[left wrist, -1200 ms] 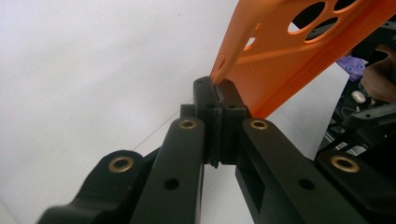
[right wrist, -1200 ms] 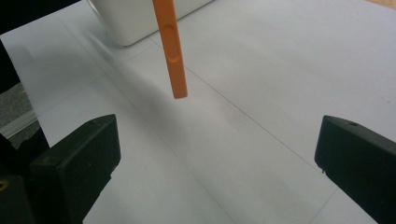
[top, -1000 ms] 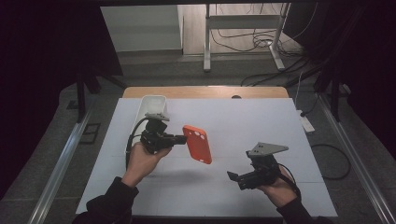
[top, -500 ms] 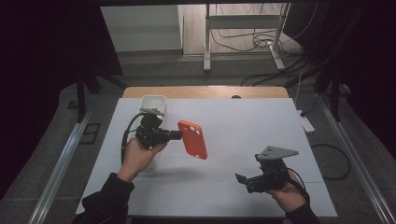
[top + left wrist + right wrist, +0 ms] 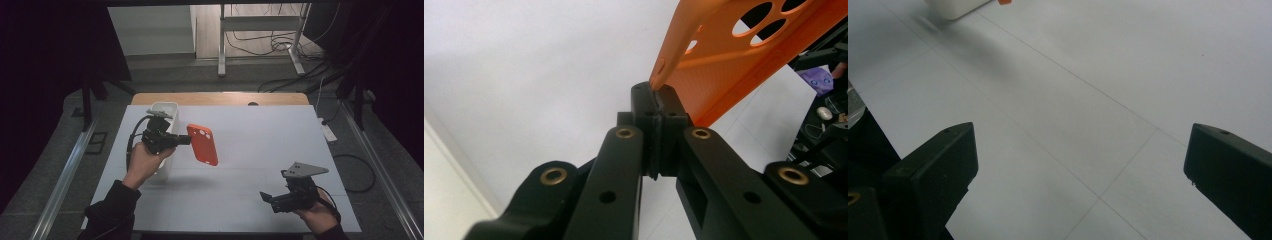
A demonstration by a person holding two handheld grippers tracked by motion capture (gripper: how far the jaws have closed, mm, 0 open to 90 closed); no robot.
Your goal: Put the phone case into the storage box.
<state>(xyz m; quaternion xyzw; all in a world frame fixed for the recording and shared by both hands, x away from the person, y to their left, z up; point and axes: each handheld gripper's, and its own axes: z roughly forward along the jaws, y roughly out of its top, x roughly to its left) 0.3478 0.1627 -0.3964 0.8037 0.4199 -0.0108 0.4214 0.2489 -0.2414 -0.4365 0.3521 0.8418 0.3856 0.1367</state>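
High view: a dim room with a grey floor, dark curtains at both sides, a metal stand and loose cables at the back. In the middle stands the bench, its top covered by a white sheet marked with faint lines, a strip of bare wood showing along the far edge. A white bin stands at the left part of the bench. Just beside it the left gripper is clamped on the edge of an orange phone case, held in the air above the sheet, tilted, camera holes up. In the left gripper view the pads press together on the case's rim. The right gripper hovers low near the front right corner, well apart from the case, its jaws spread wide over bare sheet
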